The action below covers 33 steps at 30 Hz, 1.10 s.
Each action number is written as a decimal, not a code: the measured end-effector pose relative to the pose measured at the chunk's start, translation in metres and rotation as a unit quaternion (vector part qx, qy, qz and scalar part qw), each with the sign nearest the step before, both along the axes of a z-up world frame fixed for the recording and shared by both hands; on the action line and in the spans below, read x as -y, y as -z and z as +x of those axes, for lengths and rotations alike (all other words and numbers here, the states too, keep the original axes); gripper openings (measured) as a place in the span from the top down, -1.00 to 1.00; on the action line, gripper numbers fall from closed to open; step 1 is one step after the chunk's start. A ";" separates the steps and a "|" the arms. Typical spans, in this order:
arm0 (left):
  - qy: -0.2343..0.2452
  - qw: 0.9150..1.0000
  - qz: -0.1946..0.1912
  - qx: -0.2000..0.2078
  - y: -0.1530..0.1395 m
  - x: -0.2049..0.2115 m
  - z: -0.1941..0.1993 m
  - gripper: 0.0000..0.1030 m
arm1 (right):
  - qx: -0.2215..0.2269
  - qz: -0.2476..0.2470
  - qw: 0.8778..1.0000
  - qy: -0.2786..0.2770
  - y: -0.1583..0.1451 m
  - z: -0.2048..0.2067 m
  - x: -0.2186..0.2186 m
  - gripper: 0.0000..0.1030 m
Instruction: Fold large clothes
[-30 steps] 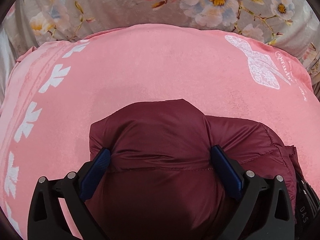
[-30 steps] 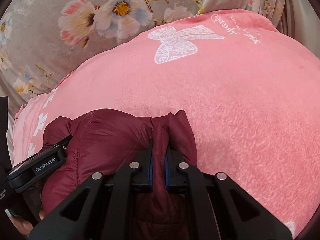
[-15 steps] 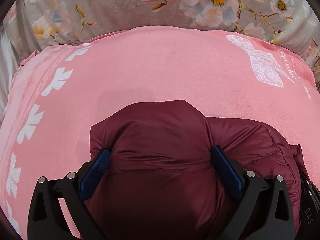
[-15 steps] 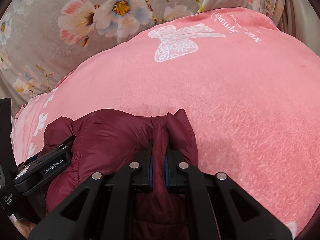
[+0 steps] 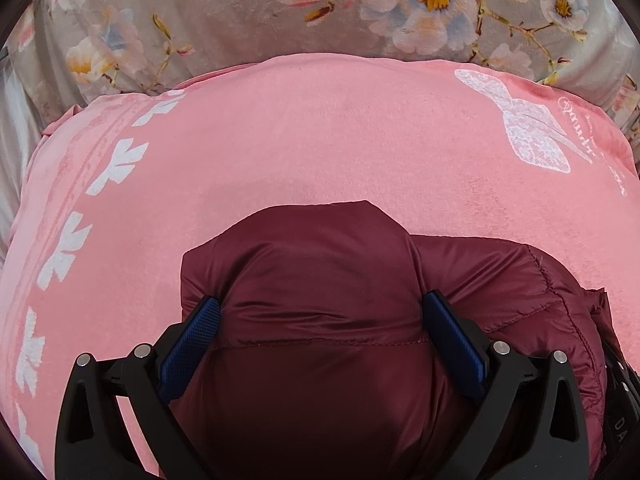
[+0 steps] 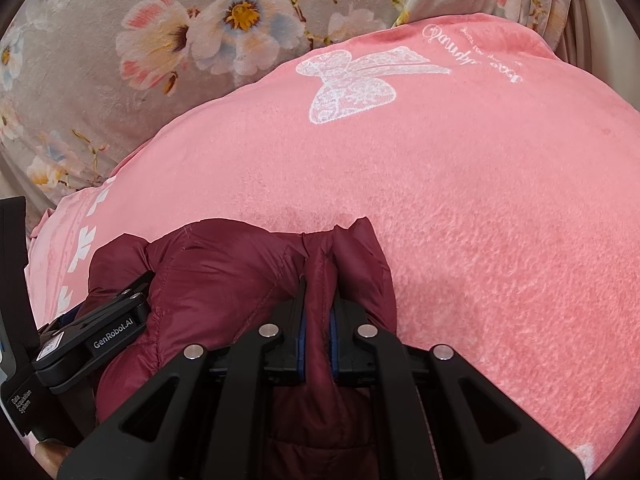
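A maroon quilted puffer jacket (image 5: 320, 280) lies bunched on a pink plush blanket (image 5: 320, 132), close to the cameras and well short of the blanket's far edge. The blanket bears a white lace-patterned bow print (image 6: 352, 80) with a line of white script beside it, and a border of white leaf shapes (image 5: 116, 164) runs along its left side. Beyond the blanket lies a grey floral bedspread (image 5: 224, 4) with large pale blossoms.

The left hand-held gripper (image 5: 320, 320) stands wide, its blue textured pads (image 5: 192, 340) set on either side of a thick, puffed fold of the jacket. The pads press into the fabric on both flanks, so the bulk of the fold bulges up and forward between them; a stitched seam crosses the fold just in front of the fingers.

The right hand-held gripper (image 6: 318, 316) is nearly closed, pinching a thin upright ridge of the same jacket between its blue pads. The ridge rises out of the narrow gap and the padded fabric swells to each side of it. In the right wrist view the black body of the left hand-held gripper shows at the lower left, resting against the jacket. The two grips sit near each other on the same garment.
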<state>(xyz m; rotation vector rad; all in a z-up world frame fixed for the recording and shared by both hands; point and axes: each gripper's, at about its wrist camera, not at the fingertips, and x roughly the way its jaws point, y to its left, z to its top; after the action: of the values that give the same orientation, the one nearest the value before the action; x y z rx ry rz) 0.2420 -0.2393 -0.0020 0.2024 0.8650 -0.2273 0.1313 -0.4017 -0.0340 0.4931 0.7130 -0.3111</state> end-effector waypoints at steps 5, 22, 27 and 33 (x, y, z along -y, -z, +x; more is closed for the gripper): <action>-0.001 1.000 0.004 0.001 0.000 0.001 0.002 -0.90 | 0.007 0.012 1.000 -0.002 0.002 0.000 0.002 0.88; 0.032 0.999 0.002 0.011 -0.059 -0.042 -0.083 -0.88 | 0.058 -0.022 0.998 -0.025 -0.050 -0.106 -0.022 0.66; 0.030 0.999 0.006 -0.035 -0.041 -0.053 -0.106 -0.89 | -0.014 -0.062 0.997 -0.041 -0.013 -0.110 -0.043 0.60; 0.012 0.998 -0.009 -0.056 -0.033 -0.068 -0.115 -0.90 | -0.026 -0.035 0.999 -0.025 -0.004 -0.139 -0.029 0.26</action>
<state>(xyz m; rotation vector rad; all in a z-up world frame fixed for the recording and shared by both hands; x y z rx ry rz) 0.1269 -0.1709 0.0307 0.1848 0.9722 -0.2712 -0.0073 -0.3731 -0.0304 0.4018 0.7608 -0.3005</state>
